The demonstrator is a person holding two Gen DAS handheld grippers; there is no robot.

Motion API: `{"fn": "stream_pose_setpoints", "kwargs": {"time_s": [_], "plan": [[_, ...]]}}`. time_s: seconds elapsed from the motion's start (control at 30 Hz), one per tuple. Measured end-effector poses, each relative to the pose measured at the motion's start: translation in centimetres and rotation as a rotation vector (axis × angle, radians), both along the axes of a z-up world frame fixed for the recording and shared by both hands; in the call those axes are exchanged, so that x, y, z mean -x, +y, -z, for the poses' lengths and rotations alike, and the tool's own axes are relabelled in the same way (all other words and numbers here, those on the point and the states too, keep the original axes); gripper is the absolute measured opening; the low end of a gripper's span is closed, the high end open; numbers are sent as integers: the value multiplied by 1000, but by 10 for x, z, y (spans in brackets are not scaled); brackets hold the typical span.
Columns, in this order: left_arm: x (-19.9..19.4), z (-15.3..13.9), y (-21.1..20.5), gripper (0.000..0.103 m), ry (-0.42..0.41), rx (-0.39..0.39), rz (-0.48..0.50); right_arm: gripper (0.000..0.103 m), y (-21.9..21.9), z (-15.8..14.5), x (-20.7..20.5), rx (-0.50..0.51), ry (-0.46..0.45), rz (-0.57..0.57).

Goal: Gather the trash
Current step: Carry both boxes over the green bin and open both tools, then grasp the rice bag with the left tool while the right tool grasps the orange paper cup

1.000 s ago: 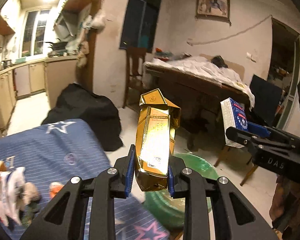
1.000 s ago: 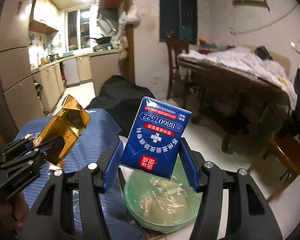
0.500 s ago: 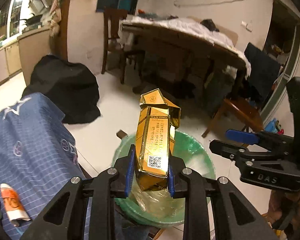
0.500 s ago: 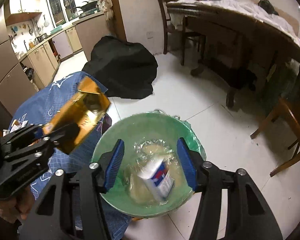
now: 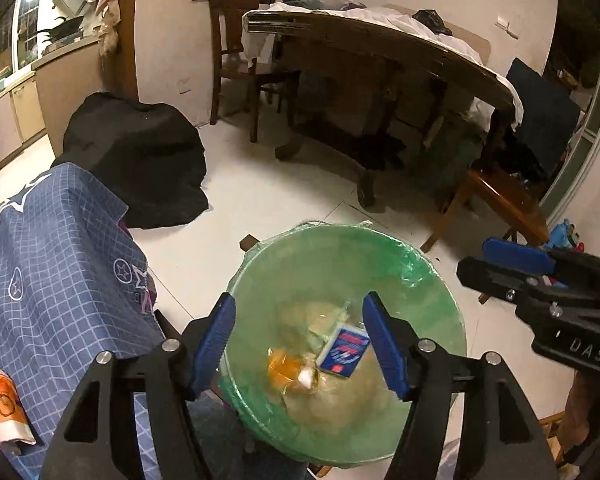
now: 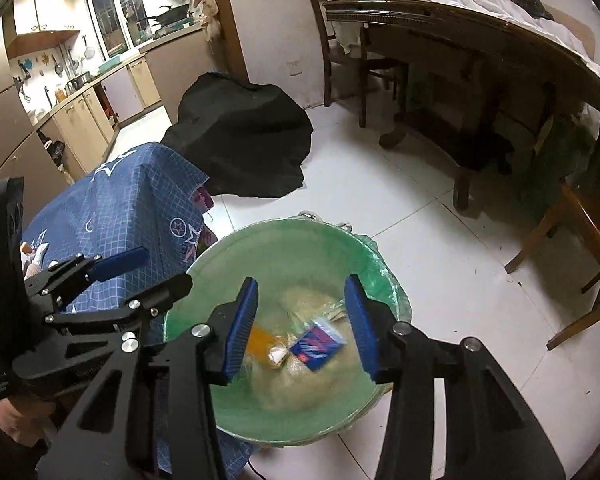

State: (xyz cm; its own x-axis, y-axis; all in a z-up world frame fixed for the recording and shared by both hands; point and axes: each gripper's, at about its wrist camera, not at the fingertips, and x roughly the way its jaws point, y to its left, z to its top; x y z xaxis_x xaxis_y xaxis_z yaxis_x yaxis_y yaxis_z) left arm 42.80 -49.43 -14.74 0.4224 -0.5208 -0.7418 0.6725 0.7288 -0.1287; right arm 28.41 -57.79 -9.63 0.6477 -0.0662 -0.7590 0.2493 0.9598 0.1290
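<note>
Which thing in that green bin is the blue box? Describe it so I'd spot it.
Find the round bin lined with green plastic on the white floor. At its bottom, on pale crumpled wrapping, lies the blue box, right of a gold-orange carton; it alone is blue with white and red print.

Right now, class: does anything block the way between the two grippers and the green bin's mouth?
Nothing visible does. The left gripper and right gripper hang open over the green bin; the blue box and gold carton already lie inside.

Left gripper [image 5: 299, 342] jaws just opened, empty, above green bin [image 5: 440, 300]
</note>
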Motion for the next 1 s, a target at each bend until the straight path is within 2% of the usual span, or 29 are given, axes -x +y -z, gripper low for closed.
{"fn": "stream_pose_setpoints", "kwargs": {"time_s": [0.2, 0.3, 0.37, 0.43, 0.57, 0.7, 0.83, 0.93, 1.0], "plan": [[9, -8, 21, 67, -12, 14, 4, 44, -1, 3, 5, -1, -7, 3], [17, -12, 36, 69, -23, 21, -1, 55, 4, -3, 11, 7, -31, 8], [27, -20, 50, 70, -32, 32, -5, 69, 11, -11, 22, 19, -80, 5], [40, -31, 73, 77, -68, 53, -8, 79, 26, -24, 39, 58, -155, 4], [64, -50, 127, 82, -123, 94, -30, 88, 66, -37, 67, 81, -267, -40], [83, -61, 203, 84, -155, 109, -103, 90, 110, -34, 82, 46, -312, -118], [96, -66, 294, 84, -184, 87, -223, 90, 150, -23, 82, 0, -301, -205], [100, -73, 388, 85, -203, 86, -389, 90, 174, -14, 75, -28, -272, -256], [104, -75, 459, 87, -205, 90, -542, 90, 188, -7, 71, -41, -255, -280]]}}
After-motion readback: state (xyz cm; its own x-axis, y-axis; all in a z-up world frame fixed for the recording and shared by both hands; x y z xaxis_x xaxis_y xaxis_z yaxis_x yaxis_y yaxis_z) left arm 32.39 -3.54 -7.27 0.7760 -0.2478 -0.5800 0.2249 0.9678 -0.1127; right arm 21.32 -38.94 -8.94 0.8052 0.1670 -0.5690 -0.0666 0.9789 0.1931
